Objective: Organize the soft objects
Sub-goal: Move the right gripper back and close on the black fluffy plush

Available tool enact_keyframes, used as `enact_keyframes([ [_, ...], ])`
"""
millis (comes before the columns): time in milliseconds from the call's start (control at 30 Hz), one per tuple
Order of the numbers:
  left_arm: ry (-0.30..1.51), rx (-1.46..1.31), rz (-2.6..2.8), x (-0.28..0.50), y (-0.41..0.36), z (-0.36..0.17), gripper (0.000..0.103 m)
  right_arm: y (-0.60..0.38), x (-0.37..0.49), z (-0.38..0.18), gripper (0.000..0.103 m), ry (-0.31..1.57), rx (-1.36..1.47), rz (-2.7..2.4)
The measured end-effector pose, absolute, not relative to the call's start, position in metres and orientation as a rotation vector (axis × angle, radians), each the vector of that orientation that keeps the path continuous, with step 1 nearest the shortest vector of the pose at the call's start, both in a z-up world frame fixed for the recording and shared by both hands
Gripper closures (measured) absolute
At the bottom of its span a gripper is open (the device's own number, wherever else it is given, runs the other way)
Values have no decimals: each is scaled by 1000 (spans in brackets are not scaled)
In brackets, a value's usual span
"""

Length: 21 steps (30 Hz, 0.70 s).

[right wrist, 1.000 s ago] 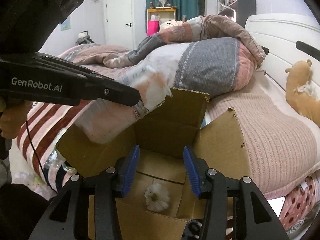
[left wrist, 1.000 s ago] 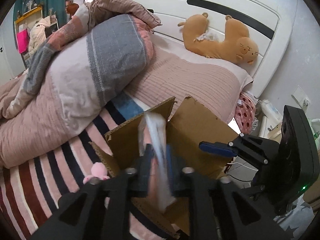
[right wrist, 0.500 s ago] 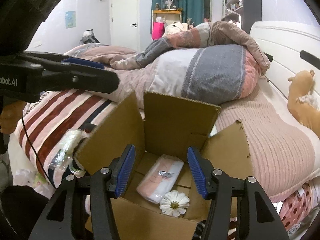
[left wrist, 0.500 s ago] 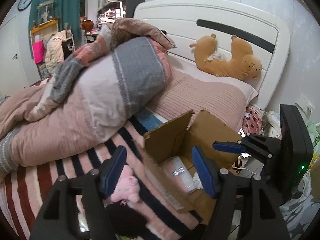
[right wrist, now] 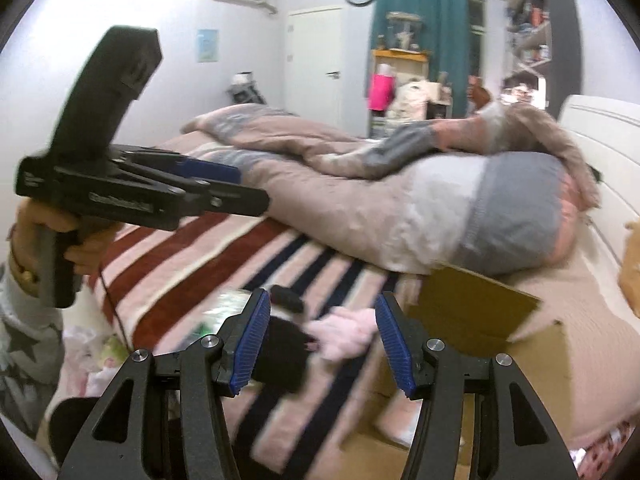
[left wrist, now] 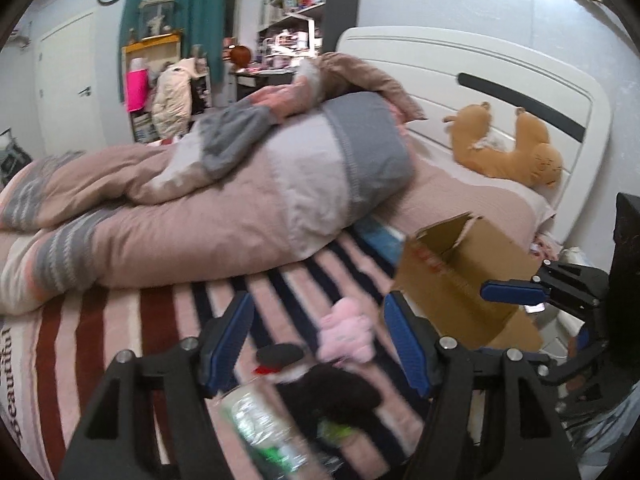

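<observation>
A pink plush toy (left wrist: 346, 336) and a black plush toy (left wrist: 324, 392) lie on the striped blanket, beside an open cardboard box (left wrist: 460, 272). A clear plastic packet (left wrist: 264, 428) lies in front of them. My left gripper (left wrist: 318, 344) is open and empty, hovering above the toys. My right gripper (right wrist: 320, 340) is open and empty, also above the pink toy (right wrist: 344, 336) and black toy (right wrist: 280, 352), left of the box (right wrist: 480, 312). The left gripper also shows in the right wrist view (right wrist: 224, 188).
A rolled pink-and-grey duvet (left wrist: 240, 200) fills the bed behind the toys. An orange plush (left wrist: 508, 152) lies against the white headboard (left wrist: 460, 64). More soft items (right wrist: 96, 360) lie beside the bed at lower left.
My left gripper opened and let the packet go into the box, then pulled back left over the blanket. My right gripper swung left from above the box to above the toys.
</observation>
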<state>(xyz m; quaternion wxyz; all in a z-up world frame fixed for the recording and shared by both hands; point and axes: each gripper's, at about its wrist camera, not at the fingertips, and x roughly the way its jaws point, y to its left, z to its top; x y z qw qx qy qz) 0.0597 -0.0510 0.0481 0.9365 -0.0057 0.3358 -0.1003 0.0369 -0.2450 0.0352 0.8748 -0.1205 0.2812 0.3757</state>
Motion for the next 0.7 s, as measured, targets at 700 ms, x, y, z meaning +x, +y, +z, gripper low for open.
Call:
enact_keyframes([
  [700, 804, -118, -167, 41, 35, -66, 38, -159, 98, -109, 21, 991, -233, 709],
])
